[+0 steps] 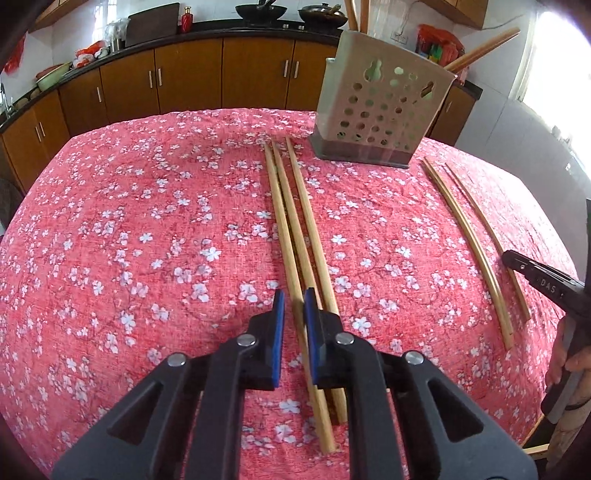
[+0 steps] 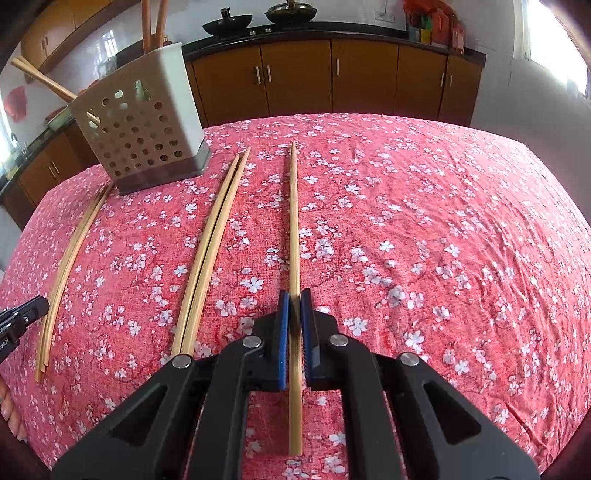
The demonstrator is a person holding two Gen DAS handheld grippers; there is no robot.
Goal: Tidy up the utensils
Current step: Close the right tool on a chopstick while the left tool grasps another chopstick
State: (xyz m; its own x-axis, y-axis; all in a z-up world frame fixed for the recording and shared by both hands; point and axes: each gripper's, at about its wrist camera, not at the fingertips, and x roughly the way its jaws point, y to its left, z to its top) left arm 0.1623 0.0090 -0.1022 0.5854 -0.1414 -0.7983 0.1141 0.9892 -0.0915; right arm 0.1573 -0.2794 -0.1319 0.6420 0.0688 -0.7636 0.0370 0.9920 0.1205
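Behind the floral tablecloth stand brown cabinets; above those cabinets sit two black woks.

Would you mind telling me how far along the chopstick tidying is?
Early on. Done: a few chopsticks already stand in the holder. In hand: the right gripper pinches a single chopstick; the left gripper straddles one of a trio, jaws open. Left: all of those, plus a pair lying on the cloth.
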